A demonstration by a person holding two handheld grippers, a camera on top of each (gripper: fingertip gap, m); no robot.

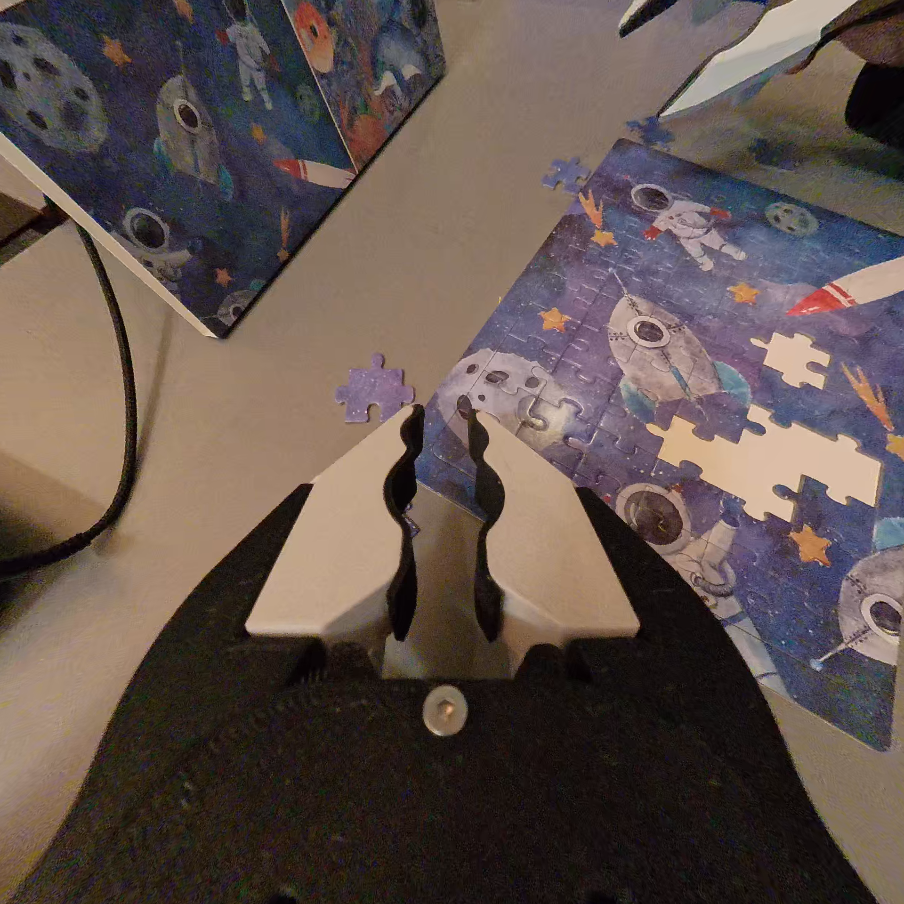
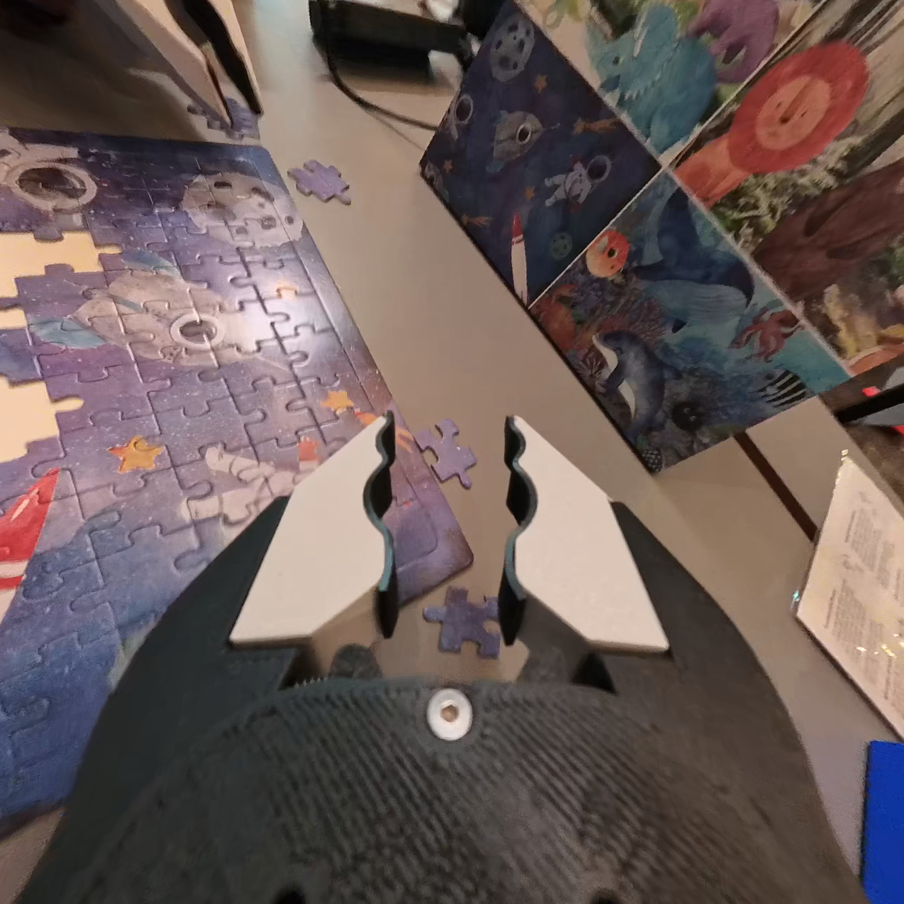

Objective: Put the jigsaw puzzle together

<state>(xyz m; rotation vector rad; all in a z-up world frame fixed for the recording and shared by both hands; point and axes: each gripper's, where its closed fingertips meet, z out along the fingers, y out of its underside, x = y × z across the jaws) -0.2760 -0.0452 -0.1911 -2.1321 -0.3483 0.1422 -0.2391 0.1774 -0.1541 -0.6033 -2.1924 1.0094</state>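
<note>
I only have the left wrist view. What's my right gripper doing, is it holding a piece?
Observer: No. The right gripper is open and empty.
Operator: Any loose piece near it?
Observer: One purple piece lies flat on the table, seen in the gap between its open jaws.
Operator: Anything on its far side?
Observer: A printed sheet lies to its right, well away from the puzzle.

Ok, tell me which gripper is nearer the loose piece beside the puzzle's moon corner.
Left. The left gripper has its fingertips right beside the loose piece; the right gripper is over at the puzzle's opposite end.
</note>
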